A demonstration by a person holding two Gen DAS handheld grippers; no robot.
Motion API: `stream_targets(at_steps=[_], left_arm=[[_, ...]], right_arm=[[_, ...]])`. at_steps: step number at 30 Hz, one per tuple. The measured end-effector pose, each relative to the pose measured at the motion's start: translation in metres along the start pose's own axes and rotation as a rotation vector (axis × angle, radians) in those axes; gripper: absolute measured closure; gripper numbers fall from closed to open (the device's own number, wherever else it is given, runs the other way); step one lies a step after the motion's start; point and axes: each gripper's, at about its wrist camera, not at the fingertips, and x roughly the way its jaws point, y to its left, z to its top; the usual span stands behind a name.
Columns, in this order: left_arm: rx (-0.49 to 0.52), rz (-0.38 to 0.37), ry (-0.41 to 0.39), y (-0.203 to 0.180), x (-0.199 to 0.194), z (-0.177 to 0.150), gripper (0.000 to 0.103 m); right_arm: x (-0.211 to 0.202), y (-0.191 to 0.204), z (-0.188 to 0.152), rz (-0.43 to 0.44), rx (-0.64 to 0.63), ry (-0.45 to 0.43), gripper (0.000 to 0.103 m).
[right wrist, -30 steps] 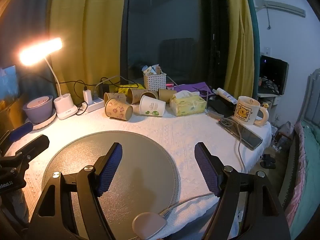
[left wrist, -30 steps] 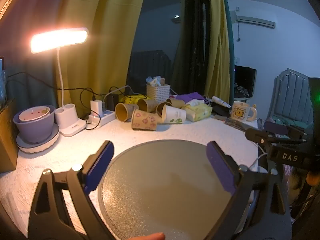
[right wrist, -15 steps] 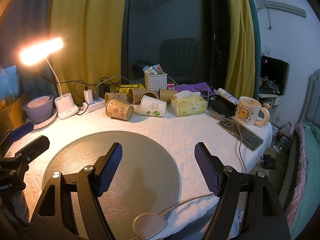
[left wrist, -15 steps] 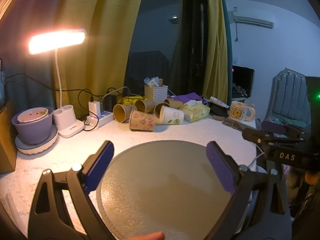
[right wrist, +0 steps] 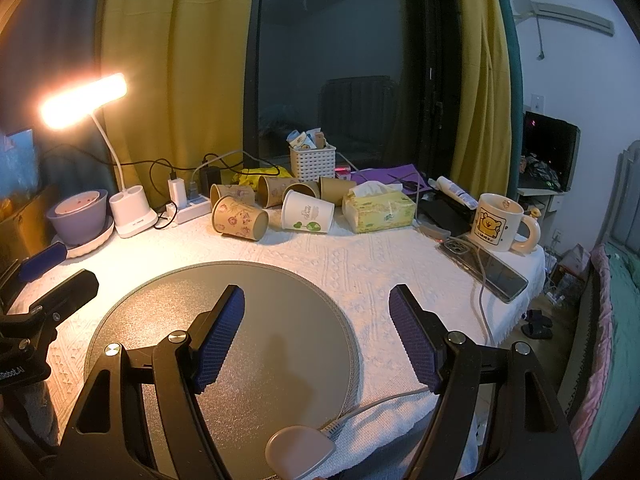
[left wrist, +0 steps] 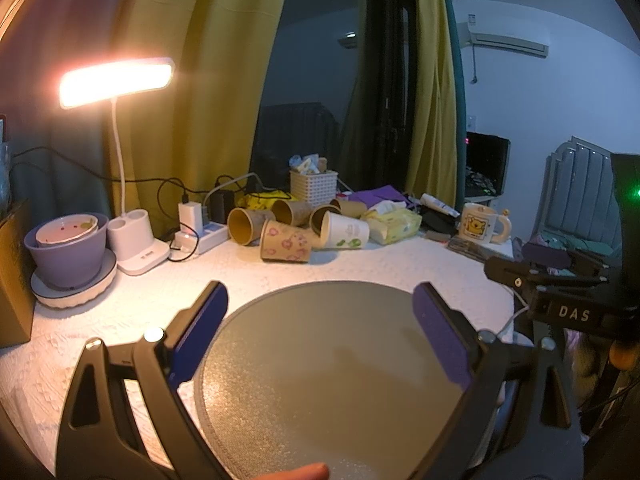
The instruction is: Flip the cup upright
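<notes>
From the left wrist camera, the left gripper point(left wrist: 320, 308) hangs over a big round grey mat point(left wrist: 332, 380); its jaws are wide open and hold nothing; the mat lies on the white tabletop point(left wrist: 360, 260); far back, a bunch of paper cups lies tipped on its side; the brown cup with pink flowers point(left wrist: 285, 246) is in front, and the white cup with green leaves point(left wrist: 344, 230) is just beside it, on its right; more brown cups lie behind them; a lit lamp point(left wrist: 116, 82) stands at the left, near a purple bowl point(left wrist: 66, 248); the right gripper point(left wrist: 560, 276) pokes in from the right edge.

From the right wrist camera, the right gripper point(right wrist: 316, 308) hangs over the same mat point(right wrist: 280, 292), near its right side; its jaws are wide open and hold nothing; the cups are well apart from it, at the back of the tabletop point(right wrist: 380, 264); the brown cup point(right wrist: 239, 219) and the white cup point(right wrist: 307, 212) lie on their sides; a yellow tissue box point(right wrist: 378, 209) sits to their right; a bear mug point(right wrist: 500, 222) stands up straight near a phone point(right wrist: 486, 266); the left gripper point(right wrist: 48, 276) shows at the left edge; I cannot tell from here how its jaws stand.
</notes>
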Motion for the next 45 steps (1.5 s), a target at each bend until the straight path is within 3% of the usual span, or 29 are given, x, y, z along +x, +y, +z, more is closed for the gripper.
stream_targets(at_steps=[11, 45], left_arm=[[-0.002, -0.027, -0.012, 0.0027, -0.0060, 0.0030, 0.009], [0.013, -0.014, -0.016, -0.0022, -0.0086, -0.0023, 0.009]], right_arm=[[-0.0005, -0.0011, 0.0005, 0.001, 0.000, 0.001, 0.025], [-0.0004, -0.0012, -0.0007, 0.002, 0.002, 0.000, 0.025]])
